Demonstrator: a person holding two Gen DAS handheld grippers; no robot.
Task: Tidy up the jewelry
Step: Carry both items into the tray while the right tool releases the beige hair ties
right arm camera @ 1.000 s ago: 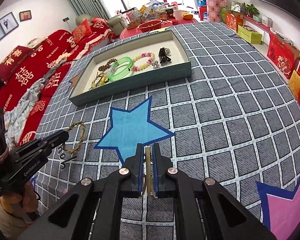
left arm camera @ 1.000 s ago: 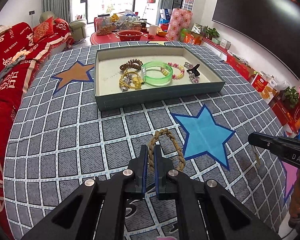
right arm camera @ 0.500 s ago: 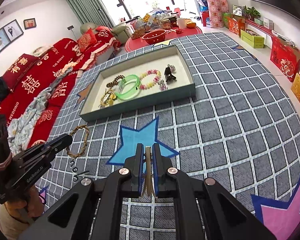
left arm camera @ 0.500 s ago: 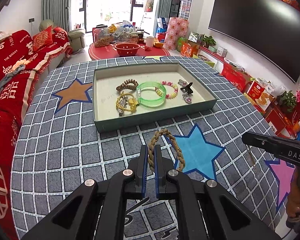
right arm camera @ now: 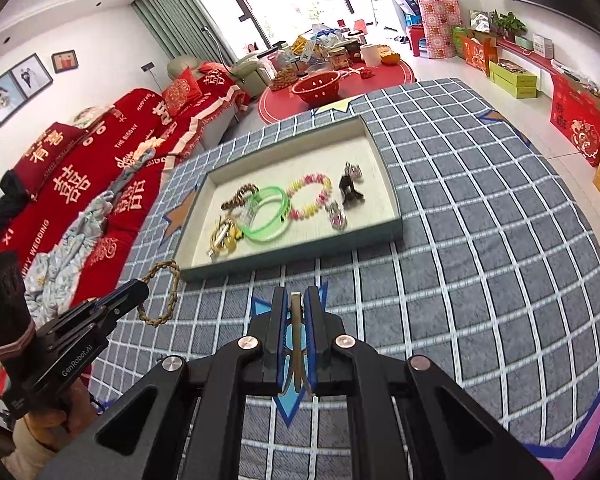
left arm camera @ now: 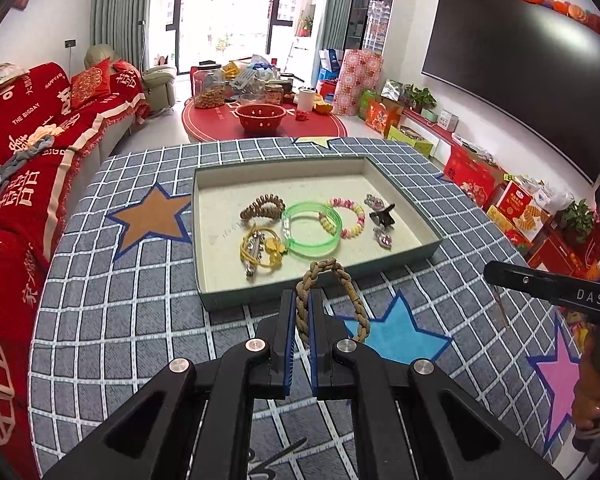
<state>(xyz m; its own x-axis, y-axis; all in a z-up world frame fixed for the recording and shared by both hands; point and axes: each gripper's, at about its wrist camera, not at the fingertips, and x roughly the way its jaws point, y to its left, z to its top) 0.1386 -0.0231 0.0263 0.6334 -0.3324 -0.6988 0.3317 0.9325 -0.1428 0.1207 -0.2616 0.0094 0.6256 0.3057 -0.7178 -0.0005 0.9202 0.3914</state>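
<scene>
My left gripper (left arm camera: 302, 300) is shut on a brown braided bracelet (left arm camera: 350, 292) and holds it in the air just before the near wall of the teal tray (left arm camera: 260, 300). The bracelet (right arm camera: 162, 280) also shows hanging from the left gripper (right arm camera: 138, 290) in the right wrist view. My right gripper (right arm camera: 296, 300) is shut on a thin tan stick-like piece (right arm camera: 297, 336), held above the blue star. The tray (right arm camera: 300, 262) holds a green bangle (left arm camera: 312, 228), a pink-yellow bead bracelet (left arm camera: 350, 216), a brown coil tie (left arm camera: 262, 206), yellow ties (left arm camera: 260, 252) and clips (left arm camera: 382, 216).
The table wears a grey checked cloth (left arm camera: 120, 320) with brown, blue and pink stars. A red sofa (left arm camera: 16, 160) runs along the left. A red round table (left arm camera: 260, 120) with a red bowl stands beyond. Gift boxes (left arm camera: 472, 176) line the right under the TV.
Both grippers have risen and moved toward the tray. The left one has carried the braided bracelet up to the tray's near wall. Both stay shut.
</scene>
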